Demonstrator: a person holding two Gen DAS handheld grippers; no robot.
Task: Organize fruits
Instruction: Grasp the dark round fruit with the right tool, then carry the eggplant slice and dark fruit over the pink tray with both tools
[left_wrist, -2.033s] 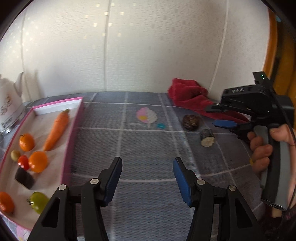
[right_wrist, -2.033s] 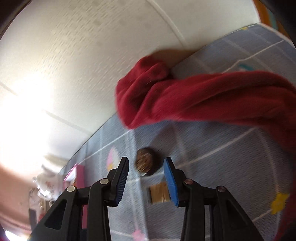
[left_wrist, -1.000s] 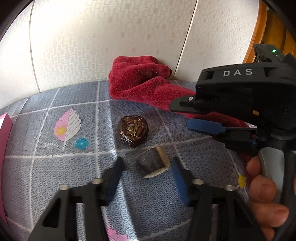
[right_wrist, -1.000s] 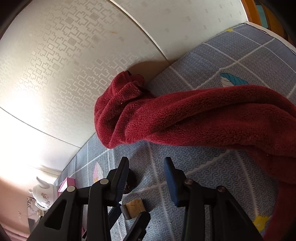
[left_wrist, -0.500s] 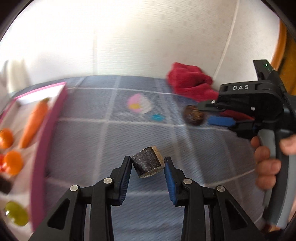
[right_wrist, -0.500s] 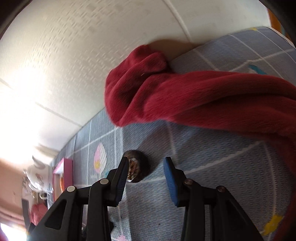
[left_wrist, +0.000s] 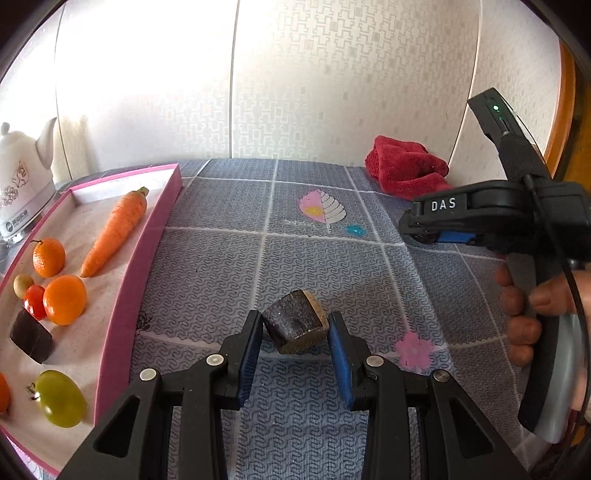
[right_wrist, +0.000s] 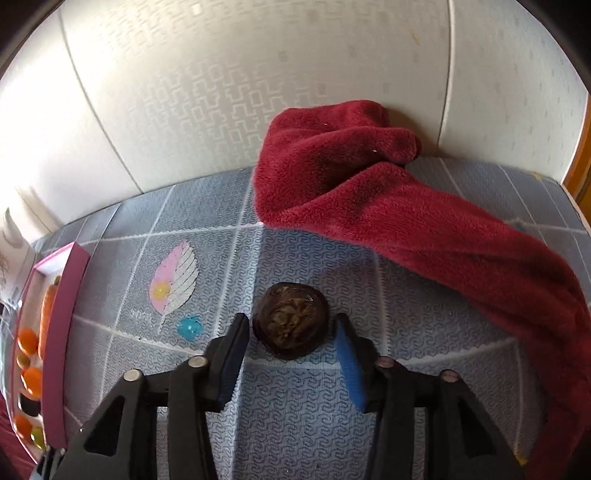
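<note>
Nearby, red towel (right_wrist: 424, 206) behind dark round fruit (right_wrist: 291, 325); kettle (left_wrist: 22, 184) beside tray (left_wrist: 122, 306).

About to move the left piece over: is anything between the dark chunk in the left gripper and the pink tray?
Nothing visible blocks it. The dark chunk is clamped in the left gripper, and only bare patterned mat lies between it and the pink tray. The tray's raised wall must be cleared.

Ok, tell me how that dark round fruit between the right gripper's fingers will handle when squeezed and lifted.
The dark fruit looks round, so it may roll on the mat if nudged off-centre. Its wrinkled skin suggests decent grip rather than slipperiness. It seems small and probably light, perhaps soft, so a gentle squeeze is likely enough.
</note>
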